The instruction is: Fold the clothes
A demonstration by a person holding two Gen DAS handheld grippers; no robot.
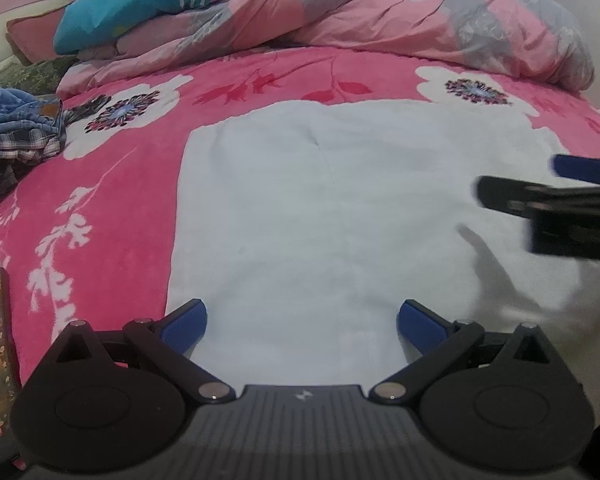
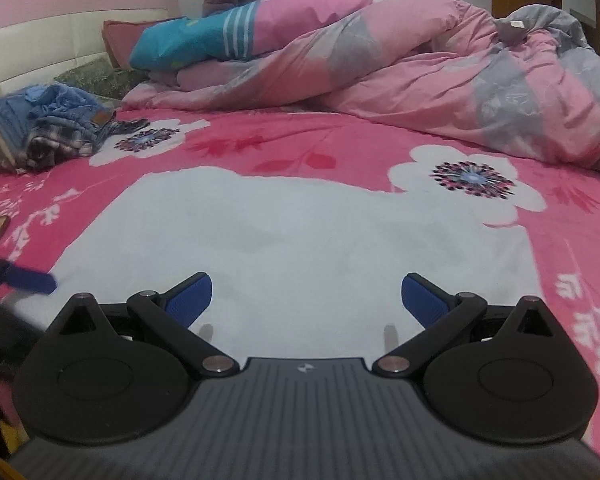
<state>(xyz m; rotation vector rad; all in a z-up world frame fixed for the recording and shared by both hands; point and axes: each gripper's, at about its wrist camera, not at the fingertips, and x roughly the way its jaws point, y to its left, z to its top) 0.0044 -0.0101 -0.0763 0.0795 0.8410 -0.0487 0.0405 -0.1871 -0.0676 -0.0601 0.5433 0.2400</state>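
Bedsheet (image 1: 112, 208), pink floral: landmark. White garment (image 1: 320, 220) spread flat at its centre. Crumpled quilt (image 1: 380, 12) behind garment. Left gripper (image 1: 302, 326) and right gripper (image 2: 306, 300): jaws wide apart, empty, garment's near edge between and beneath them.

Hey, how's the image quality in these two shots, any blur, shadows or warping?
Left wrist view: the right gripper at the right edge is motion-blurred and casts a soft shadow on the white garment; fisheye bends the bed. Right wrist view: the left gripper is smeared at the left edge; the garment looks washed out, with little texture.
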